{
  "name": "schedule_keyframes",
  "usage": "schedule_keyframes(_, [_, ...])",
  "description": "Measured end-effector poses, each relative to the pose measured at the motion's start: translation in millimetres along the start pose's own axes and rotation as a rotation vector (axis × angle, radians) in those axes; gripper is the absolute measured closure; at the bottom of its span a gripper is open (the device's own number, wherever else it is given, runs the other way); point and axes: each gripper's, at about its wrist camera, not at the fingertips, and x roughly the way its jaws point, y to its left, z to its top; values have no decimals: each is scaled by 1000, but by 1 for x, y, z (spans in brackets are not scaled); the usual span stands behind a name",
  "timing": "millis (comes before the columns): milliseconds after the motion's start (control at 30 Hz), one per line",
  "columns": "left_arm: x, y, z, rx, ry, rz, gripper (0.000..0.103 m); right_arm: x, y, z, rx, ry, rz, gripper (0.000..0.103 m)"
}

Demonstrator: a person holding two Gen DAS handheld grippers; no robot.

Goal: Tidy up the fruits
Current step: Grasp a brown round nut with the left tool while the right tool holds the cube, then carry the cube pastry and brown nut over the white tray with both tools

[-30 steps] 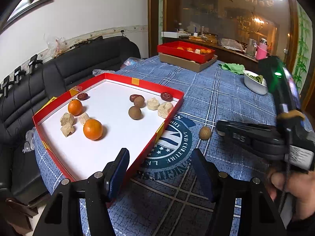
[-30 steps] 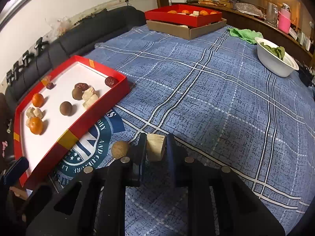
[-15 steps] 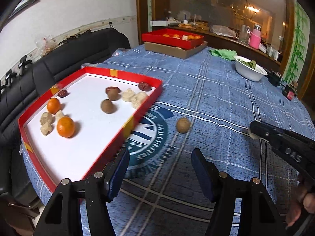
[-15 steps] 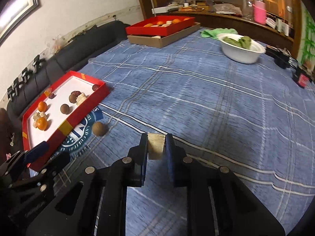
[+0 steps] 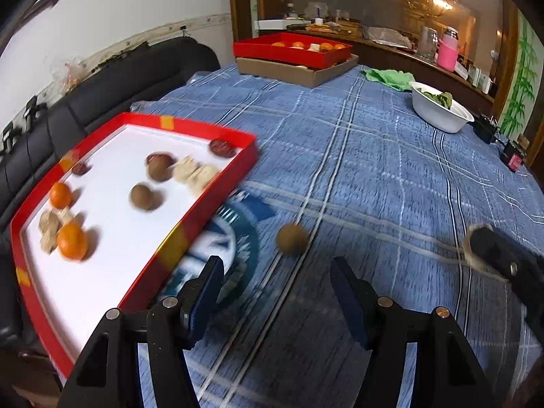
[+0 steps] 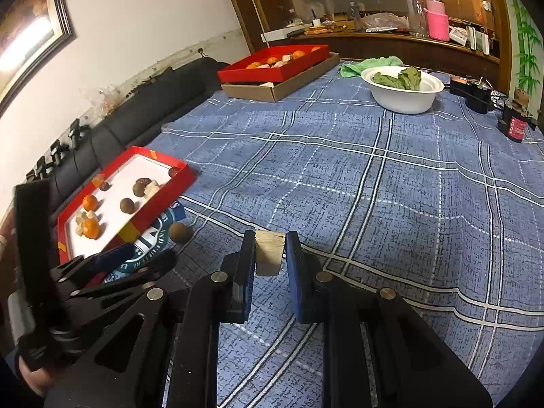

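A blue plaid tablecloth [image 6: 391, 204] carries a red tray [image 6: 159, 207], brown fruit [image 6: 179, 233], white bowl [image 6: 401, 97] and stacked boxes [image 6: 282, 74].

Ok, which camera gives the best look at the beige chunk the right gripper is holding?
Right wrist view: the beige chunk sits sharp and centred, clamped in the right gripper. In the left wrist view only a blurred sliver shows at that gripper's tip.

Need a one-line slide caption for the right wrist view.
Right tongs grip a pale block above the blue plaid cloth.
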Motion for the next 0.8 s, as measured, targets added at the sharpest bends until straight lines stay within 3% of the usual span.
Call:
schedule_keyframes(33, [5,-6,5,11,-3,10,40,-1,0,0,1,-3,3,87])
schedule_keyframes(67, [11,-9,8,13,10,10,49,-1,0,0,0,-4,4,87])
schedule_keyframes(100, [20,-10,11,7,40,11,72,-2,0,0,-2,-5,5,87])
schedule_keyframes(133, [27,-8,13,-8,60,12,73,-2,0,0,-3,-6,8,87])
schedule_keyframes(167, [26,-8,15,-11,44,16,81,-2,1,-1,-5,-7,8,87])
schedule_keyframes(300, [13,-2,13,0,42,-20,82,0,5,-2,-20,3,-5,87])
schedule_keyframes(533, [-31,30,3,-45,-25,-16,82,10,30,0,-92,34,-30,87])
schedule_keyframes(800, [-73,107,9,-169,-119,84,82,23,105,27,-207,1,66,86])
